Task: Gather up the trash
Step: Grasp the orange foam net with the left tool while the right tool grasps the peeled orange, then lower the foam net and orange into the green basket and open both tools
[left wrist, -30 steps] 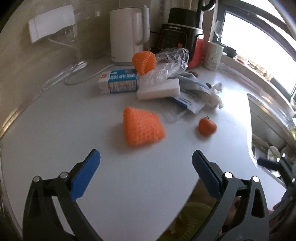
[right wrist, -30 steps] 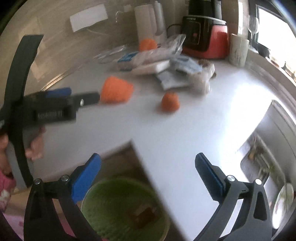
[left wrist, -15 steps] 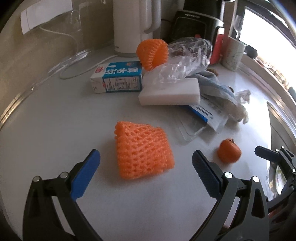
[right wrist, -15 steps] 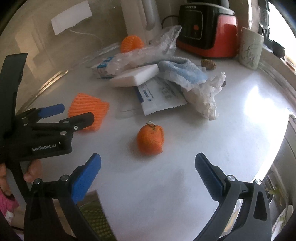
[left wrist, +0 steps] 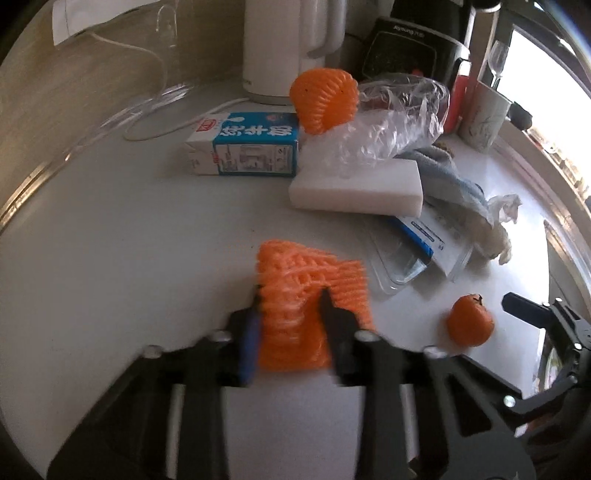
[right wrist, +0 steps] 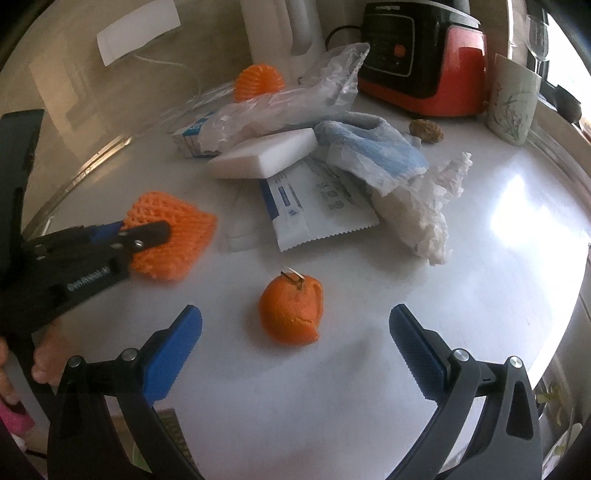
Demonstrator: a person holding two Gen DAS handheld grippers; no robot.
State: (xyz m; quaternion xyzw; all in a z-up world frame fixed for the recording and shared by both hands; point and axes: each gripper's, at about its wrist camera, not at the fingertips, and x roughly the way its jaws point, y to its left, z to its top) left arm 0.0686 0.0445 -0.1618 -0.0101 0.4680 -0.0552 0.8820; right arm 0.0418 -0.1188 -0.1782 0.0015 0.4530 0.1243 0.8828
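My left gripper (left wrist: 290, 299) is shut on an orange foam fruit net (left wrist: 314, 280) that lies on the white counter; the grip also shows in the right wrist view (right wrist: 173, 236). My right gripper (right wrist: 295, 325) is open, its jaws either side of an orange peel (right wrist: 290, 312), a little short of it. The peel shows in the left wrist view (left wrist: 470, 325) too. Behind lies a trash pile: a second foam net (left wrist: 325, 99), a milk carton (left wrist: 243, 146), a white foam block (left wrist: 354, 188), a clear plastic bag (left wrist: 391, 122), a blue-white packet (right wrist: 317, 203) and crumpled tissue (right wrist: 424, 210).
A white kettle (left wrist: 291, 48), a red and black cooker (right wrist: 421, 59), a mug (right wrist: 511, 99) and a wine glass (right wrist: 537, 33) stand at the back. The counter edge runs on the right, by a sink. A brown lump (right wrist: 425, 130) lies near the cooker.
My left gripper moved forward and closed on the foam net. My right gripper came forward over the counter up to the orange peel, still open.
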